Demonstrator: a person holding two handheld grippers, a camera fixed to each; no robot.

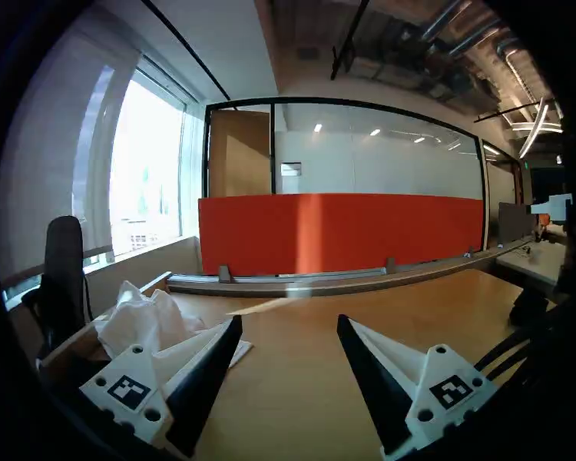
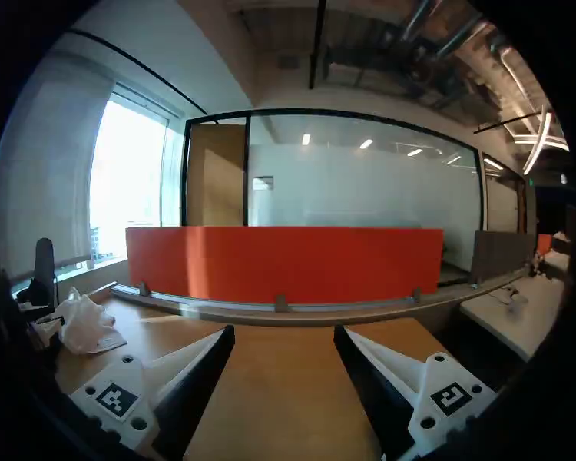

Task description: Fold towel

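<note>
A crumpled white towel lies in a heap on the wooden desk, at the left of the left gripper view. My left gripper hovers above the desk just right of the heap, open, with nothing between its fingers; its left finger overlaps the towel's near edge. In the right gripper view the same towel sits farther off at the left edge of the desk. My right gripper is open and holds nothing, well to the right of the towel.
An orange divider panel runs along the desk's far edge on a metal rail. A dark office chair stands at the left by the bright window. A white desk lies to the right.
</note>
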